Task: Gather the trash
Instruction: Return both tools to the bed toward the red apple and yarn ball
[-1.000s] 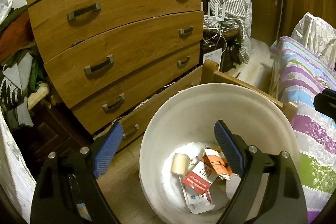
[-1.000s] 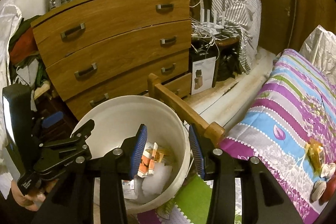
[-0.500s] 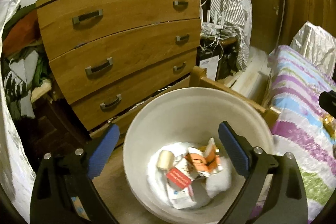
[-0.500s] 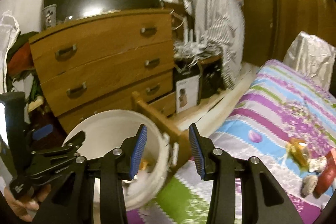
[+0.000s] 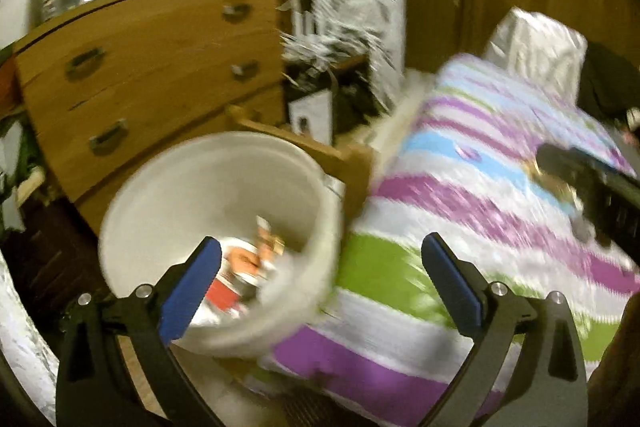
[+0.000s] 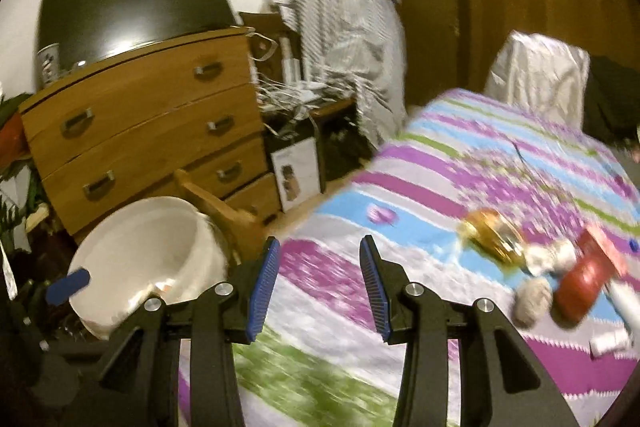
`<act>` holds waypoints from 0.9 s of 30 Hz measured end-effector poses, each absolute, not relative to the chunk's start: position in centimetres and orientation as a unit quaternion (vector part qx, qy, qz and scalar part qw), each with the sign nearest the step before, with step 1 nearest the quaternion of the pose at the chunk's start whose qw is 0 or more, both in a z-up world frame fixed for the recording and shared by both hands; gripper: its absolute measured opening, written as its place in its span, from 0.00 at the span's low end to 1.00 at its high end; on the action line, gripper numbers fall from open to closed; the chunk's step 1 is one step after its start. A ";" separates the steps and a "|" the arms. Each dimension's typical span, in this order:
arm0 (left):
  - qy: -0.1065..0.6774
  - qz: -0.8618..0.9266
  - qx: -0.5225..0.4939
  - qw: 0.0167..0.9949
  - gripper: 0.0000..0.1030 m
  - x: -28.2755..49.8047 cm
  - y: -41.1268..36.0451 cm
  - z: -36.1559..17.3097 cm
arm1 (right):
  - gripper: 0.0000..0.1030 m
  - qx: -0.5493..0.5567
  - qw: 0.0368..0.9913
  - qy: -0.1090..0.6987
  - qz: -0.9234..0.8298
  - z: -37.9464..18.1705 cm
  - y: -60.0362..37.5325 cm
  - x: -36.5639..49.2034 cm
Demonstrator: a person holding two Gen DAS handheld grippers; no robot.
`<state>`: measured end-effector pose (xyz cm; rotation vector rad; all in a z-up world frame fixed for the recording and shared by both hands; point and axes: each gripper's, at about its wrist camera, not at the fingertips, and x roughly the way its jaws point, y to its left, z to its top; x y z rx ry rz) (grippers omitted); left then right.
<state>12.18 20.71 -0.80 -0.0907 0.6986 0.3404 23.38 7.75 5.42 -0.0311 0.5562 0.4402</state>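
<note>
Left to right: white bin (image 5: 224, 187) holding paper trash, print unreadable through blur; my left tongs (image 5: 320, 283) opening, nothing between; my right tongs (image 6: 319, 279) parted, empty; red carton (image 6: 588, 275) on bed (image 6: 440, 187).

Striped bedspread (image 6: 460, 163). At four o'clock on it: gold wrapper (image 6: 494, 233), red carton (image 6: 586, 277), beige ball (image 6: 532, 301), blurred.

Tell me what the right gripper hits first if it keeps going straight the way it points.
Most likely the striped bedspread: the right gripper, open and empty, aims at its near corner. The trash pile lies off to the right of that line. Blur makes depth uncertain.
</note>
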 end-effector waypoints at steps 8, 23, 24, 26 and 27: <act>0.405 0.109 -0.002 0.908 0.94 14.0 12.8 -5.3 | 0.42 0.041 0.937 0.307 0.164 1.6 -3.0 23.8; 0.433 0.028 0.032 0.900 0.94 17.3 4.0 -8.0 | 0.47 0.125 0.928 0.345 0.061 -4.4 -21.9 22.6; 0.430 0.029 0.029 0.902 0.94 17.9 4.1 -7.8 | 0.47 0.132 0.930 0.338 0.061 -3.9 -23.3 23.1; 0.420 0.039 0.015 0.906 0.94 19.4 5.0 -7.3 | 0.50 0.132 0.933 0.327 0.070 -1.9 -24.9 24.8; 0.418 0.042 0.008 0.908 0.94 20.0 5.3 -7.1 | 0.52 0.121 0.934 0.329 0.075 -0.8 -25.3 26.2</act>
